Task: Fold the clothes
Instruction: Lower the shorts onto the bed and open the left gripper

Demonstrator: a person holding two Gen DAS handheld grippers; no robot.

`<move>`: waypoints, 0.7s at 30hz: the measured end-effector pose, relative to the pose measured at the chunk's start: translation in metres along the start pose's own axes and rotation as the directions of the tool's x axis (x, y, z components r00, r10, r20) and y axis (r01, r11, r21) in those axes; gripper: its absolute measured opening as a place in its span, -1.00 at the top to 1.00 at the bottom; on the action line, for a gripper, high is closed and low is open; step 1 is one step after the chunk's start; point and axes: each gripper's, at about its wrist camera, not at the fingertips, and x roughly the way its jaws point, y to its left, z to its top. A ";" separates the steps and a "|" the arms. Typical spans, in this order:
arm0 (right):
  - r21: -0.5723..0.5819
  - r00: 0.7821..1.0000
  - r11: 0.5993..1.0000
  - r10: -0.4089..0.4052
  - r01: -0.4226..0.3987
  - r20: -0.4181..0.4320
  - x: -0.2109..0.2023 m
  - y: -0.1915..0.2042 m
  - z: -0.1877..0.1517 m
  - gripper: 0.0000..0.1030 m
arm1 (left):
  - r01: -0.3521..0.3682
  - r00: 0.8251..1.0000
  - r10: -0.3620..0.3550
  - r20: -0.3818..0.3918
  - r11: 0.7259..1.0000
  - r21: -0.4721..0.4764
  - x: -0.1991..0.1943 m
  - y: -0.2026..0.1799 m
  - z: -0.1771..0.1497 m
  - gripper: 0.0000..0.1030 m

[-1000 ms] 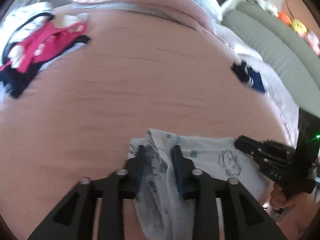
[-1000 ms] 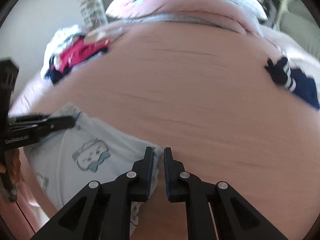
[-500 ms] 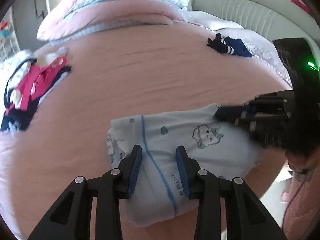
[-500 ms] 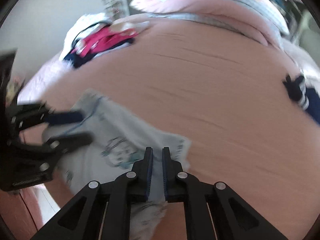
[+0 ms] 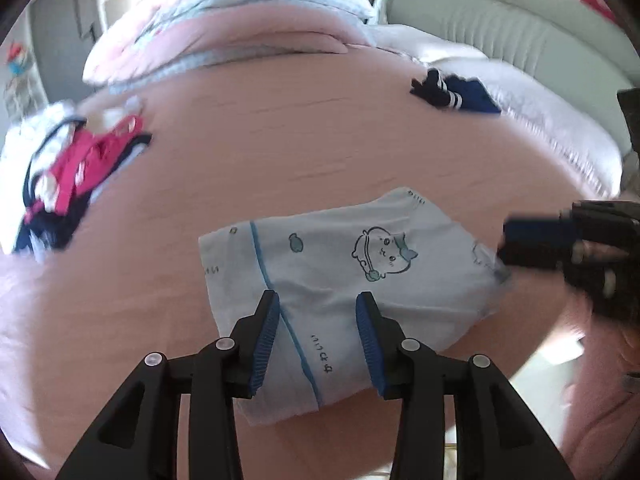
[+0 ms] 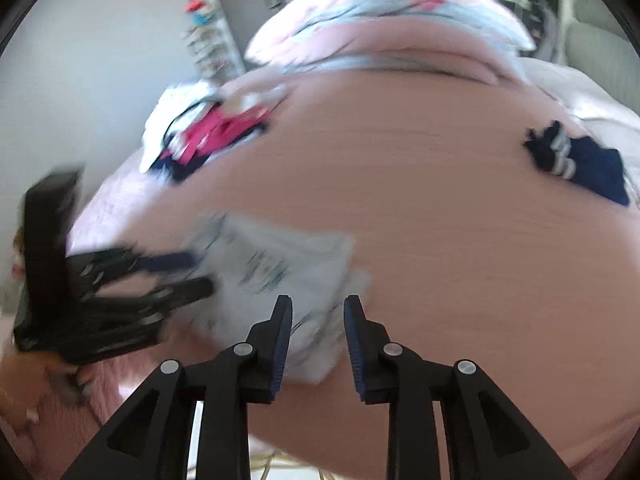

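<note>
A light blue garment with a cartoon print (image 5: 340, 276) lies folded flat on the pink bed (image 5: 320, 152), near its front edge. My left gripper (image 5: 318, 312) hovers over the garment's near half, and its jaws are opening. The cloth lies below them and the pads do not press on it. My right gripper (image 6: 318, 308) stands over the garment's other end (image 6: 280, 264). Its jaws are opening too, with cloth showing between them but not pinched. Each gripper shows in the other's view: the right one (image 5: 506, 246) at the garment's right corner, the left one (image 6: 200, 274) blurred at the left.
A heap of pink, white and navy clothes (image 5: 72, 172) lies at the bed's far left. A navy striped garment (image 5: 456, 96) lies at the far right. A pink quilt (image 5: 232, 28) is piled at the head, beside a grey padded headboard (image 5: 500, 12). The bed's edge runs close below both grippers.
The garment was bunched in my left jaws and now lies spread flat. My right gripper, shut on the garment's edge half a second ago, has let go and lifted. Both views have swung.
</note>
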 end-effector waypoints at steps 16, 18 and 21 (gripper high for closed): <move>-0.109 0.994 0.990 -0.085 0.091 0.063 -0.011 0.014 0.028 0.50 | 0.076 0.997 -0.076 0.003 0.995 -0.064 -0.032 0.005 -0.014 0.27; -0.268 0.999 0.963 -0.035 0.037 0.010 0.008 0.046 0.037 0.50 | 0.057 0.998 -0.058 -0.015 0.997 -0.043 -0.024 0.003 -0.015 0.27; -0.426 0.995 0.904 -0.076 0.042 -0.064 0.048 0.070 0.039 0.50 | 0.046 0.999 -0.047 -0.018 0.999 -0.026 -0.013 0.002 -0.012 0.27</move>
